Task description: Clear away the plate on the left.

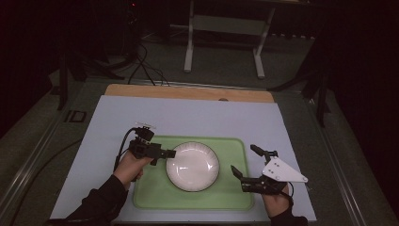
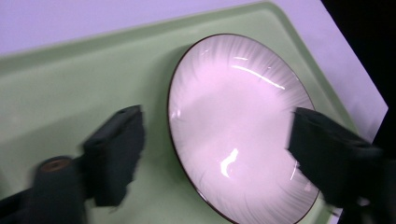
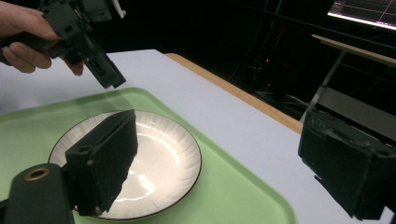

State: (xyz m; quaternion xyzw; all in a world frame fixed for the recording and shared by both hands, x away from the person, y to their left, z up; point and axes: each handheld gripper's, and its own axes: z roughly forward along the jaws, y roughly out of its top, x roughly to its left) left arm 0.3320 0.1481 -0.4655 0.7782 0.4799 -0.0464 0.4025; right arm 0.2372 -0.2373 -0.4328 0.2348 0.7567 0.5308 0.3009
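A white plate [image 1: 193, 166] with a dark rim lies flat in the middle of a pale green tray [image 1: 150, 193]. My left gripper [image 1: 170, 153] hangs a little above the plate's left rim, pointing right, and the right gripper view catches it [image 3: 106, 74] held up over the tray's far side. In the left gripper view its jaws [image 2: 217, 121] stand wide apart over the plate [image 2: 233, 121], touching nothing. My right gripper [image 1: 243, 160] sits at the tray's right edge, open, with nothing between its jaws [image 3: 222, 135]. It faces the plate [image 3: 154, 154] on the tray [image 3: 233, 196].
The tray rests on a pale mat [image 1: 188, 117] that covers the table, and a wooden strip [image 1: 188, 92] shows along the far edge. Beyond the table stand a metal frame [image 1: 226, 28] and floor cables [image 1: 141, 66] in a dark room.
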